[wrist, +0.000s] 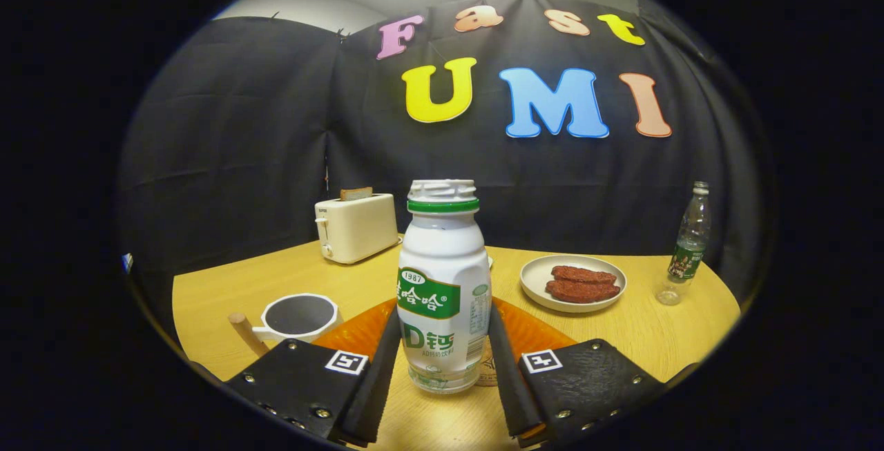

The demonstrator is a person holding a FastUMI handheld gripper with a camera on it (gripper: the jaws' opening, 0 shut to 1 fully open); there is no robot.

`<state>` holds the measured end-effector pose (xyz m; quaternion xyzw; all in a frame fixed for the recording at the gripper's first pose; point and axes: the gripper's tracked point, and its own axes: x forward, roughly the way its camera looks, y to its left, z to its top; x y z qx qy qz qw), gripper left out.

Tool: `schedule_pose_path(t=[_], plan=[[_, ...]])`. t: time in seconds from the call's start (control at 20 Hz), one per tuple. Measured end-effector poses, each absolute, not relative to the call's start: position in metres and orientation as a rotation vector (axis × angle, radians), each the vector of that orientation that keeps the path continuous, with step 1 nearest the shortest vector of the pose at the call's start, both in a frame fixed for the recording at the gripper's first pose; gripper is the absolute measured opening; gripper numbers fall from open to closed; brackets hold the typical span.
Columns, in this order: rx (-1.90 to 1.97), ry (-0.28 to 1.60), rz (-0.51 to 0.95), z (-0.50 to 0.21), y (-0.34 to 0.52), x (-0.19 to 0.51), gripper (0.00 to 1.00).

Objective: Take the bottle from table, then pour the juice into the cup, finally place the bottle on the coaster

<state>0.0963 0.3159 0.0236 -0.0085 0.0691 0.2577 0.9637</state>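
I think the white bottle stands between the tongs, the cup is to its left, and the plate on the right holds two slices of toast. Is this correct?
Not quite. In the gripper view the plate holds two reddish-brown sausage-like pieces, not toast; the toast sits in the toaster. The rest holds: the white bottle stands between the tongs, with the cup to its left.

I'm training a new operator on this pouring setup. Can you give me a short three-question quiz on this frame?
1. True or false: the white bottle stands upright between the gripper's fingers.
2. What lies on the plate? A) bread slices B) reddish-brown patties C) nothing
3. Fill in: the cup stands to the ___ of the bottle.

Key: 1 true; both fingers lie along its sides. 2 B, the patties. 3 left, beside the orange coaster.
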Motion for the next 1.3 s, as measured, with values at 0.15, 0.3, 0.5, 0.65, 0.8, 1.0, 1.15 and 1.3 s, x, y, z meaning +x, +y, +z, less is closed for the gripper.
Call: schedule_pose_path(t=[0.15, 0.3, 0.5, 0.65, 0.8, 1.0, 1.15, 1.3], plan=[[0.003, 0.118, 0.498, 0.026, 0.31, 0.106, 0.66], [-0.002, 0.101, 0.47, 0.024, 0.305, 0.115, 0.66], [-0.02, 0.095, 0.445, 0.02, 0.3, 0.126, 0.67], [-0.031, 0.095, 0.419, 0.015, 0.296, 0.138, 0.66], [-0.034, 0.102, 0.409, 0.008, 0.296, 0.143, 0.66], [-0.021, 0.107, 0.398, 0.004, 0.292, 0.145, 0.66], [-0.012, 0.104, 0.394, 0.003, 0.293, 0.146, 0.67], [-0.028, 0.098, 0.394, 0.003, 0.293, 0.145, 0.67]])
